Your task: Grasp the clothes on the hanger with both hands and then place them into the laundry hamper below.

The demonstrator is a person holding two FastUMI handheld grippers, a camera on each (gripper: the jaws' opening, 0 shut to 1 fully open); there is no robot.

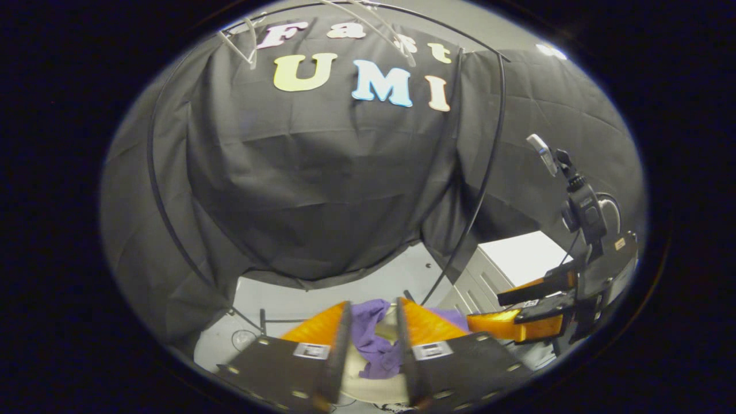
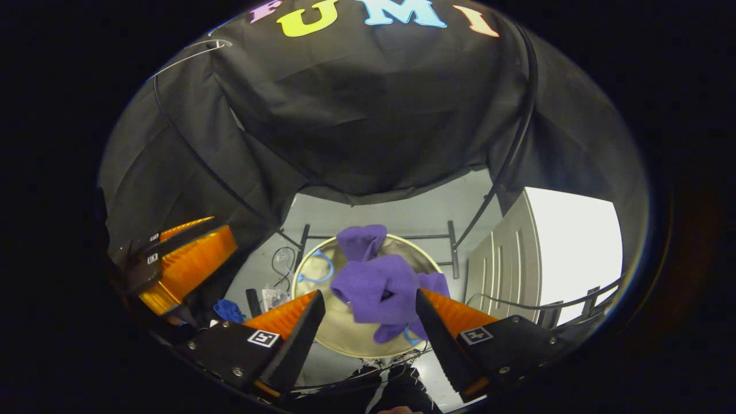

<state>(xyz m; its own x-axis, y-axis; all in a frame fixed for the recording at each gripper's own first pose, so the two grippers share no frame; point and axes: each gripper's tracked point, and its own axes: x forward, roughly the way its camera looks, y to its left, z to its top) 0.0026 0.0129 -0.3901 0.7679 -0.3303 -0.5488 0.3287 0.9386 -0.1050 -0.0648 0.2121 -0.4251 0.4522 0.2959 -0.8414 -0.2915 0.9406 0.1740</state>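
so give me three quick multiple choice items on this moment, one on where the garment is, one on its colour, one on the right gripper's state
1. Where is the garment?
A. in the laundry hamper
B. on the white cabinet
C. on the floor

2. What colour is the garment?
A. green
B. purple
C. white

3. How is the right gripper?
A. shut on the garment
B. shut on nothing
C. open

Key: 1 A, it lies inside the round rim; 2 B, purple in both views; 3 C, its fingers stand wide apart.

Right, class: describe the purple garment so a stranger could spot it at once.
Below the black cloth wall stands a round pale hamper on the grey floor. The purple garment lies crumpled in it, draped over its far rim. It is the one soft, purple thing there.
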